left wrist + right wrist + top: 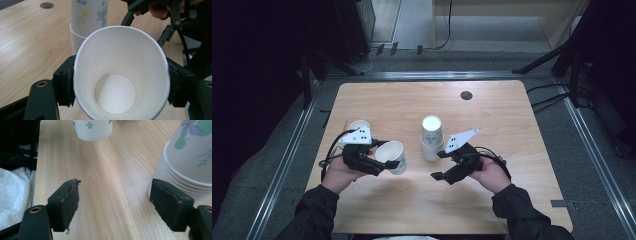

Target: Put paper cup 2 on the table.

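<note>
The left gripper pinches a single paper cup by its upper wall, just under the rim, and holds it tilted above the wooden table so that the mouth faces back toward the person; in the left gripper view the two pads press from opposite sides and the rim is squeezed from round into an oval. That squashing suggests how the cup will handle: very light, thin-walled and soft, quick to crease or buckle if pinched harder, and smooth enough to slide out of a loose grip. The rolled rim is probably its stiffest part, so a gentle hold across the wall close under it, as here, looks like the safest place. Just beside the held cup, near the middle of the table, stands an upside-down stack of flowered paper cups, its nested rims layered at the base. The right gripper hovers at the foot of that stack with its jaws spread wide and nothing between them; in the right gripper view one pad sits close to the stack's lower rims. Another paper cup stands upright behind the left hand.
</note>
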{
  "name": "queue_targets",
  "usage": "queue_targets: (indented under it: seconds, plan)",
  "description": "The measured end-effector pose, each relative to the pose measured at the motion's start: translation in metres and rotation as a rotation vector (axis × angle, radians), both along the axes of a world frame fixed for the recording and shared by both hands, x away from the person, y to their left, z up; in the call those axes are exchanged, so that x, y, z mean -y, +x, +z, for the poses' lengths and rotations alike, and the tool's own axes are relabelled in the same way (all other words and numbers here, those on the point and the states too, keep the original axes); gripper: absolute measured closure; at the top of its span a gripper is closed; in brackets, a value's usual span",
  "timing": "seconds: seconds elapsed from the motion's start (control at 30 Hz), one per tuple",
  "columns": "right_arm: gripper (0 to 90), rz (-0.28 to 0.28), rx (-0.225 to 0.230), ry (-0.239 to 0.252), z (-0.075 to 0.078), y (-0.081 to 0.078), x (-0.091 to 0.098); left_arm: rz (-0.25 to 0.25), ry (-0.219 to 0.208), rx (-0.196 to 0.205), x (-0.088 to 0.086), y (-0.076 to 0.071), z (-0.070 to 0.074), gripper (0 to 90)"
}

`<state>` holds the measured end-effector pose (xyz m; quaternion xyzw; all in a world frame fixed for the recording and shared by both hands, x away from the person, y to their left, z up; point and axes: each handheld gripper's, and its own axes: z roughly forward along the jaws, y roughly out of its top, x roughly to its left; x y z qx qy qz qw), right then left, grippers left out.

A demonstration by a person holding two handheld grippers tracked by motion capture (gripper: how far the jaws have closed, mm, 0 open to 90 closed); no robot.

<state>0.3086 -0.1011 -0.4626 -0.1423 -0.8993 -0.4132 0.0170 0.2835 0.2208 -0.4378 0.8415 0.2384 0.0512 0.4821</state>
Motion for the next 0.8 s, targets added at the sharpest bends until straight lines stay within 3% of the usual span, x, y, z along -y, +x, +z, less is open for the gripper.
queue_targets:
  seconds: [0.17, 0.3, 0.5, 0.8]
  plan:
    - [23.9, -0.02, 0.005, 0.007, 0.002, 0.002, 0.005, 0.006, 0.002, -0.011, -0.007, 0.0, -0.005, 25.9]
    - [24.1, -0.037, 0.002, 0.011, 0.004, 0.003, 0.012, 0.033, 0.022, 0.003, -0.017, -0.002, -0.01, 25.5]
    - [24.1, -0.043, 0.008, 0.003, 0.005, 0.004, 0.019, 0.049, 0.018, 0.011, -0.026, -0.006, -0.01, 25.2]
    - [24.1, -0.08, 0.027, 0.041, 0.01, 0.013, 0.029, 0.024, 0.076, -0.031, -0.038, -0.011, -0.024, 24.6]
